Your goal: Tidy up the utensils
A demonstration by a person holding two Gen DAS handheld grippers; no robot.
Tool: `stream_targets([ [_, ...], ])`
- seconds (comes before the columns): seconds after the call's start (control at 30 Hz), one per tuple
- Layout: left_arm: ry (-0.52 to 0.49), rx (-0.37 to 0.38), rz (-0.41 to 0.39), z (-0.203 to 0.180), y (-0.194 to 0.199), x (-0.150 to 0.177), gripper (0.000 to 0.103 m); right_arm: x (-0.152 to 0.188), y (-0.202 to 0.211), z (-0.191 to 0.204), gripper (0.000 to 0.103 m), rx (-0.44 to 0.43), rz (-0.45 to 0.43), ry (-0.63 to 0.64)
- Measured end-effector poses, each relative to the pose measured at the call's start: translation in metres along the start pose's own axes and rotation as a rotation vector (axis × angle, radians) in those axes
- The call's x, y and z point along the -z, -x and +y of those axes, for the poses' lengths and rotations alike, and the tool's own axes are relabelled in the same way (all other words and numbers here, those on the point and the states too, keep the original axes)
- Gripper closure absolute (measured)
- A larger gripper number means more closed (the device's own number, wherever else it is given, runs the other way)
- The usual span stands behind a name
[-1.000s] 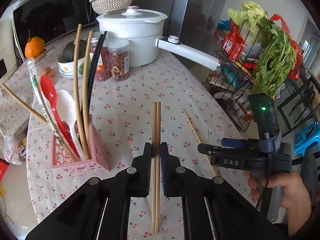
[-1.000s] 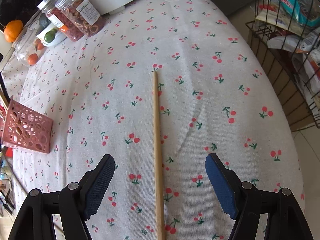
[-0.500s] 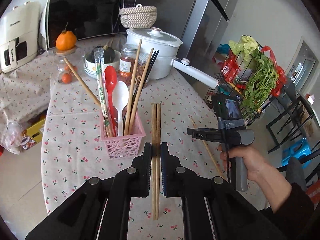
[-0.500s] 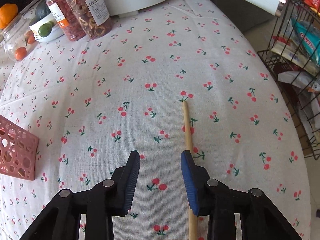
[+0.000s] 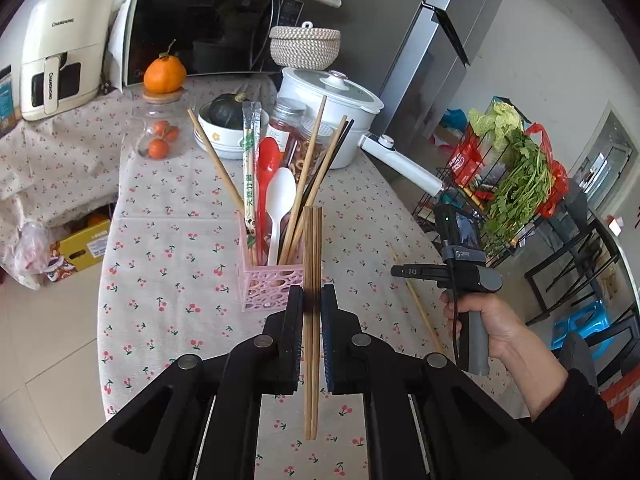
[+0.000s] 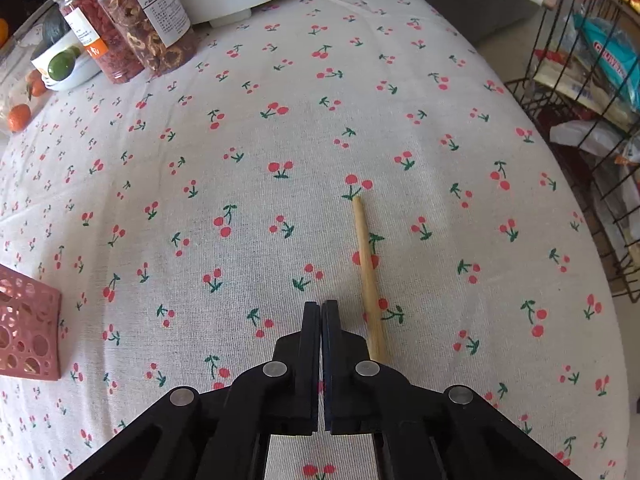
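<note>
You can count two spoons in the pink basket (image 5: 272, 284): one red spoon (image 5: 267, 160) and one white spoon (image 5: 281, 196). Two bamboo chopsticks (image 5: 312, 264) sit together in front. One loose chopstick (image 6: 366, 264) lies on the tablecloth (image 6: 260, 140). Two jars (image 6: 132, 28) stand there.

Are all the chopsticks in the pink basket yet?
Not yet. The pink basket already holds spoons and several chopsticks. The left gripper is shut on a pair of chopsticks, held up near the basket but not in it. One loose chopstick lies on the tablecloth, beside the right gripper, which is shut on nothing. So the pair and the loose one remain.
</note>
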State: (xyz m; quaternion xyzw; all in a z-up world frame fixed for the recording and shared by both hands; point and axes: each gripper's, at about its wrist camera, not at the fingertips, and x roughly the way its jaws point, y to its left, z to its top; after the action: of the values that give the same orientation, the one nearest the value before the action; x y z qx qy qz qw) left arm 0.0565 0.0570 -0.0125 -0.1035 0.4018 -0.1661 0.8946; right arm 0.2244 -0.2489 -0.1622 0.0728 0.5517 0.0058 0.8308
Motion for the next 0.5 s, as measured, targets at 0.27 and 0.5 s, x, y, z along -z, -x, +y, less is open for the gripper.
stream_targets([
  [0.27, -0.002, 0.019, -0.006, -0.003, 0.005, 0.0, 0.094, 0.007, 0.041, -0.016, 0.094, -0.046, -0.1, 0.0],
  [0.5, -0.016, 0.006, -0.006, -0.005, -0.001, -0.003, 0.094, 0.003, 0.009, -0.011, 0.056, 0.047, -0.03, 0.026],
])
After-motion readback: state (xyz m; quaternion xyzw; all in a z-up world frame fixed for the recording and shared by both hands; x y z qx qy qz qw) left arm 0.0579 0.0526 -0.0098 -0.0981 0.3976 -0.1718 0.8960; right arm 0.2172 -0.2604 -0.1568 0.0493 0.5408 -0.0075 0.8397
